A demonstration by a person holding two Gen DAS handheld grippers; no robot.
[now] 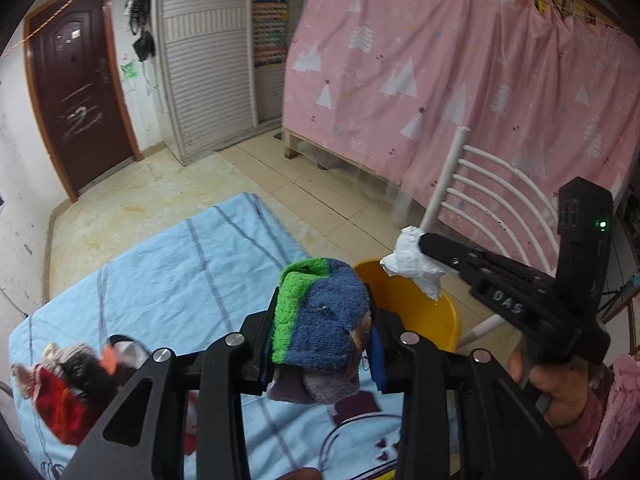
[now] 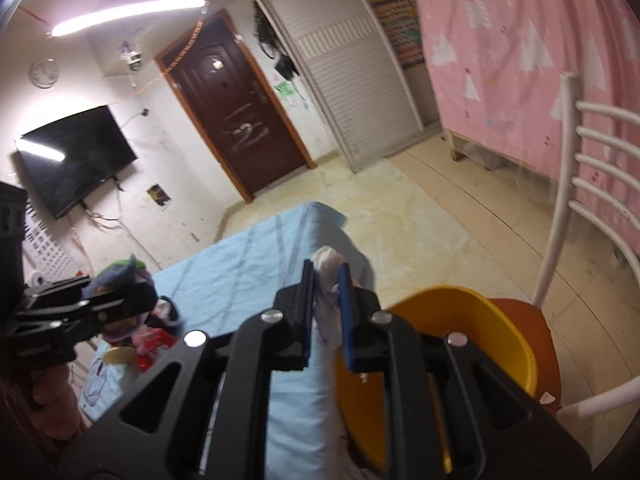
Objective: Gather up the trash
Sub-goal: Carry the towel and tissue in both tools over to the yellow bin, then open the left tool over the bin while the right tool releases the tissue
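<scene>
Tissue wad (image 2: pixel 326 276) | pinched in right claw (image 2: pixel 325 312) over yellow bin (image 2: pixel 500 332) | left claw (image 1: pixel 320 344) pinches sock (image 1: pixel 320 320)

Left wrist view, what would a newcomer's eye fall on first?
The green and blue sock clamped in the left gripper, front and centre. Just right of it, the right gripper holds a crumpled white tissue over the yellow bin. Behind, the pink curtain fills the upper right.

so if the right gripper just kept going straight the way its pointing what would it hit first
Probably nothing close. The right gripper, shut on a crumpled white tissue, points past the corner of the blue-sheeted bed toward bare floor tiles. The yellow bin sits below and right of that line. Depth is unclear.
</scene>
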